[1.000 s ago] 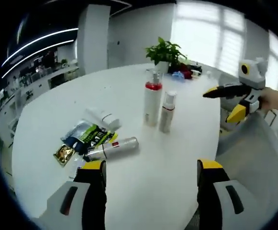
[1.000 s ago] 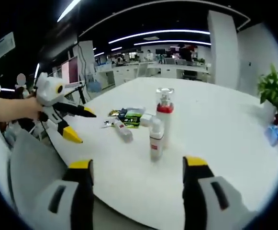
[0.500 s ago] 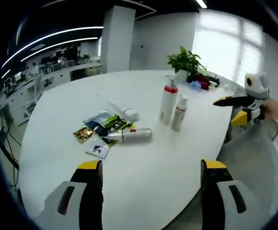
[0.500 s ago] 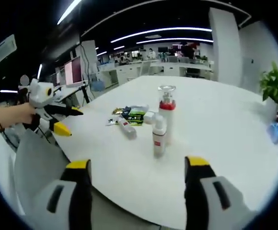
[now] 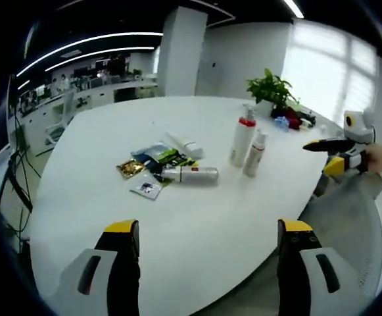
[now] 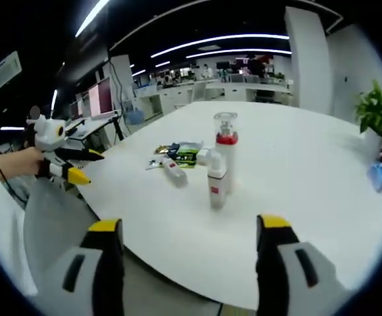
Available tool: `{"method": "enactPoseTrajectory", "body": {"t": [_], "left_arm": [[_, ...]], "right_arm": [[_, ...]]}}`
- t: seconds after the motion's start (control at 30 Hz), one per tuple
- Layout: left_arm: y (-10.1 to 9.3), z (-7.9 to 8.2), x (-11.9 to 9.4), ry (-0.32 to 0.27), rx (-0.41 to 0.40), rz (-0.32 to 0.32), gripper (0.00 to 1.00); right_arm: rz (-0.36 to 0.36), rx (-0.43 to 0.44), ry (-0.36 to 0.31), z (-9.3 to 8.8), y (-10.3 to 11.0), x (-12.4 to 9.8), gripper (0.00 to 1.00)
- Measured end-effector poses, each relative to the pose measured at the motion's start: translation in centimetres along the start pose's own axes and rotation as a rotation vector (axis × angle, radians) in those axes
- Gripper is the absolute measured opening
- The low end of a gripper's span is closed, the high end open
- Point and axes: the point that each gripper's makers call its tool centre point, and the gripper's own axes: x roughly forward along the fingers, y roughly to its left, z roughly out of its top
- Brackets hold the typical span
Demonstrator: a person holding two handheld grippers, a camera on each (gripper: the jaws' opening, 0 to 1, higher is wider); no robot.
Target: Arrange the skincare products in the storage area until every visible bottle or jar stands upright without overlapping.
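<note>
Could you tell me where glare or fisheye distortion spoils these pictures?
Left gripper view: the bright window washes out behind the green potted plant; the round white table bows. Right gripper view: ceiling light strips curve, no washout.

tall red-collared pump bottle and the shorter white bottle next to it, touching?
Apart. The left gripper view shows a strip of table between the tall red-collared pump bottle and the shorter white bottle.

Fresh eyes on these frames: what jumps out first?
Two bottles stand upright side by side mid-table: a tall pump bottle with a red collar and a shorter white bottle. Left of them, a silver bottle lies on its side against a heap of sachets. Both claws, left and right, hover open, off the table.
</note>
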Motion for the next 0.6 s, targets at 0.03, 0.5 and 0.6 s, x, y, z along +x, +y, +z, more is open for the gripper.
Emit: {"method": "enactPoseTrajectory", "body": {"t": [0.03,0.5,0.6], "left_arm": [[0.0,0.1,0.0,-0.001,0.002,0.000,0.84],[0.0,0.7,0.0,-0.004,0.027,0.010,0.83],[0.2,0.8,0.0,-0.002,0.038,0.019,0.83]], "right_arm": [[0.001,0.000,0.000,0.0,0.0,0.0,0.84],[-0.003,-0.009,-0.002,0.9,-0.6,-0.1,0.84],[-0.005,-0.024,0.001,1.5,-1.1,0.0,0.84]]}}
